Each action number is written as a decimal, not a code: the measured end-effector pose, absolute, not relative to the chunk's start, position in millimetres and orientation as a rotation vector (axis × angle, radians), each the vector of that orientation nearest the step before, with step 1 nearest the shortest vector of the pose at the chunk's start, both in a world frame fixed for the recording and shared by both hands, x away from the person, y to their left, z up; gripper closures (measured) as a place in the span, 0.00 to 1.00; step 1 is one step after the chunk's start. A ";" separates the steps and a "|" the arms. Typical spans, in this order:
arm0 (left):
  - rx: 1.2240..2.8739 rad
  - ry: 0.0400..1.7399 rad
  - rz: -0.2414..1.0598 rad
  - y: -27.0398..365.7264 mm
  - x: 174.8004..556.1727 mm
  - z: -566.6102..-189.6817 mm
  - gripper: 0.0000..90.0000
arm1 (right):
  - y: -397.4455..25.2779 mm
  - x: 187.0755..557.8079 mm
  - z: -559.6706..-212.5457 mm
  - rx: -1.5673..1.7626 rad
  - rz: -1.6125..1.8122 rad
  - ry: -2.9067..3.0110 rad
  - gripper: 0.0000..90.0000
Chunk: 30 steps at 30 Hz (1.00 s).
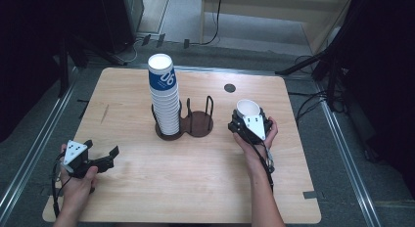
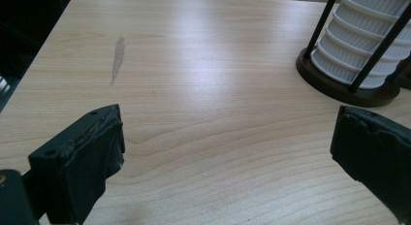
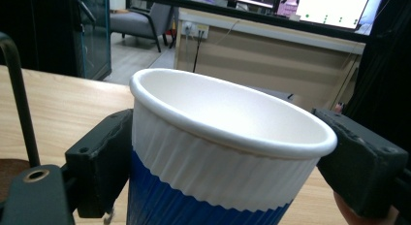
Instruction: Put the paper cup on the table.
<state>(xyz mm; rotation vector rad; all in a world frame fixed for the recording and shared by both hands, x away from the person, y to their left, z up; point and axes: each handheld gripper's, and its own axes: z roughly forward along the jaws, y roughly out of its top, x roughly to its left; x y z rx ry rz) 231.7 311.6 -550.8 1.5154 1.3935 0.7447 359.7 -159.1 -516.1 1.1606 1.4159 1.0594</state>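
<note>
While right gripper [image 1: 248, 120] clamps paper cup [image 3: 218, 157] (upright, mouth skyward), left gripper [image 1: 100, 158] gapes empty.

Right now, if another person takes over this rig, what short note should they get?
Right tongs: shut on one paper cup, upright, mouth up, just right of the holder.
Left tongs: open, holding nothing, low over the table at its near left.
Cup stack: upside down in the holder's left ring; the right ring has nothing in it.
Done: one cup is gripped, apart from the stack.
Left: probably set this cup in the free ring, though the pictures do not confirm that.
</note>
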 end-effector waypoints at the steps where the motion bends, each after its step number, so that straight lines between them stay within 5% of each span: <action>1: 1.517 1.392 0.745 311.9 231.8 -550.8 0.00 | -158.8 361.2 -517.2 1.173 1.054 1.415 0.14; 30: 1.501 1.394 0.749 312.1 230.6 -550.9 0.00 | -164.2 370.9 -535.2 1.300 0.992 1.465 0.12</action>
